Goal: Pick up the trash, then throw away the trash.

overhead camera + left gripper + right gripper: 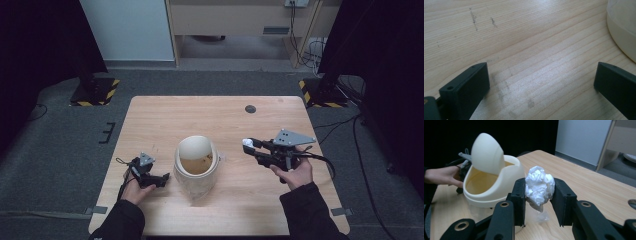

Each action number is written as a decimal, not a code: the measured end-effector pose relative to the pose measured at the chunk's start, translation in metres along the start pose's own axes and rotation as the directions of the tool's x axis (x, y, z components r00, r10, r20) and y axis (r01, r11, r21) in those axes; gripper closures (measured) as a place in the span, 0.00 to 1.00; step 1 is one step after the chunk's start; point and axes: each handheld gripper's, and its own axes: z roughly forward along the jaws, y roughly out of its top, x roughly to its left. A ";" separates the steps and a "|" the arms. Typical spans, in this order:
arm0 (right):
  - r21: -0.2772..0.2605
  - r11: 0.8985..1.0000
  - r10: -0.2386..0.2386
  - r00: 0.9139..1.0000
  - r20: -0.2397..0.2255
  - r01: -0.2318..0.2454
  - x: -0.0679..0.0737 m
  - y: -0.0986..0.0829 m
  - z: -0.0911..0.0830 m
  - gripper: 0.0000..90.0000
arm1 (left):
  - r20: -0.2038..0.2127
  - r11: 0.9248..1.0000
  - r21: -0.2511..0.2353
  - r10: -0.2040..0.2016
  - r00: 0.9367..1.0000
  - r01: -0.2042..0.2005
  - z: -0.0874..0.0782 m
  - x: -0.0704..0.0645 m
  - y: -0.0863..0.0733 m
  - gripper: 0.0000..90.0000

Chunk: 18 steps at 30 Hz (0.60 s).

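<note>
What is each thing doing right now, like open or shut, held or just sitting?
Bin: upright on the table, lid tipped open.
Paper ball: crumpled, pinched in the right gripper, off the table.
Right gripper: shut on the paper ball.
Left gripper: open, holding nothing, beside the bin.

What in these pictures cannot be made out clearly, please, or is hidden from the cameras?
- Bin: its lower inside is hidden by its own rim in the high view and right gripper view, so its contents cannot be told.
- Crumpled white wad: the right gripper covers both of its sides.
- Bin in the left gripper view: cut off by the right edge.
- Left gripper in the high view: too small to judge its opening.
</note>
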 end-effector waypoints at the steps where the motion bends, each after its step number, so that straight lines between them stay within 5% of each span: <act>1: -0.001 1.000 -0.006 1.000 -0.006 0.006 0.002 0.001 0.001 0.72 | 0.000 1.000 0.000 0.000 1.000 0.000 0.000 0.000 0.000 0.00; 18: -0.007 1.000 0.000 0.997 -0.080 -0.001 0.022 0.000 0.018 0.72 | 0.000 1.000 0.000 0.000 1.000 0.000 0.000 0.000 0.000 0.00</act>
